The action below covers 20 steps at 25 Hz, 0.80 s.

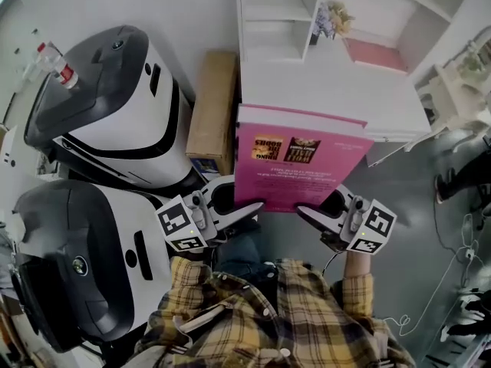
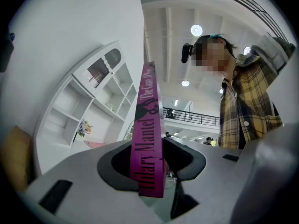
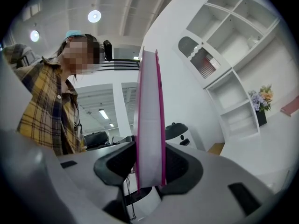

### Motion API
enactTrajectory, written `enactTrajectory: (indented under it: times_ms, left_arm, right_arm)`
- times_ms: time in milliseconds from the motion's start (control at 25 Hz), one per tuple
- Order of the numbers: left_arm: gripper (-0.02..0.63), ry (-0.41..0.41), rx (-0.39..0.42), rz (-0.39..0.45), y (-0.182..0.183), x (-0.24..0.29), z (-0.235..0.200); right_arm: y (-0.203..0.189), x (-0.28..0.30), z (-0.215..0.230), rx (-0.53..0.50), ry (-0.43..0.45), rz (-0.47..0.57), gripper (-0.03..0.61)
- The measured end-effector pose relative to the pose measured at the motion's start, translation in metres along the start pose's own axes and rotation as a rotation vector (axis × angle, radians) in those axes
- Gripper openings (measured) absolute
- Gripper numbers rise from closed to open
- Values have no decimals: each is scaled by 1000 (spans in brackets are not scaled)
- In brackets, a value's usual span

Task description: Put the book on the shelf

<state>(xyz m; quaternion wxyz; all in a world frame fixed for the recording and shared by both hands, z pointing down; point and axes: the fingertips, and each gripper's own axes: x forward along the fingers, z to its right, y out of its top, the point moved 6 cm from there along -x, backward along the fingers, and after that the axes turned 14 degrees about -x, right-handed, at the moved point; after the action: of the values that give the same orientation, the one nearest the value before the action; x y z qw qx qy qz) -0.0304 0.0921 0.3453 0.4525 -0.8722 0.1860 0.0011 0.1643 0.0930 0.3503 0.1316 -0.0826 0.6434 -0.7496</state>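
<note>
Book (image 1: 299,159): pink, lying cover-up in the head view. Its near edge is in our two grippers and its far edge reaches over the white bench (image 1: 337,106) at the foot of the shelf (image 1: 276,10). It isn't in any compartment yet.

Left gripper (image 1: 244,210): jaws held apart by the book's thickness and clamped on it. The left gripper view shows the lettered spine (image 2: 149,139) between the pads, which press on both covers.

Right gripper (image 1: 313,213): same state, partly open and closed on the book. The right gripper view shows the white page edge (image 3: 149,125) between the pads.

Both grips sit at the near corners only, so most of the book hangs out beyond the jaws.

Shelf: the flowers (image 1: 334,18) stand in one compartment, with a pink slab (image 1: 374,54) in the one to their right. The compartments to the left of the flowers look bare from here.

Judgement for this step (carrying to the shelf):
- We aim for a bare compartment, away from the flowers.
- We keep both grippers level with each other. If they go uneven, the book will twist in the pads.
- The corner grips are shallow, so we expect sag or slip. We go slowly and rest the far edge on the bench or a shelf board before letting go.
- We open one gripper at a time, and only once the book is supported.

The box (image 1: 213,106) and the white machine (image 1: 115,106) stand to the left, off our line.
</note>
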Motion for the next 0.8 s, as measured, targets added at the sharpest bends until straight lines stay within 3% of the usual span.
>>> enactTrajectory:
  times_ms: [320, 800]
  left_arm:
    - [179, 2, -32, 5, 57, 1, -93]
    - [178, -15, -62, -8, 77, -2, -148]
  right_arm:
    - [6, 63, 89, 3, -7, -41, 175]
    - [-5, 95, 130, 23, -42, -54, 176]
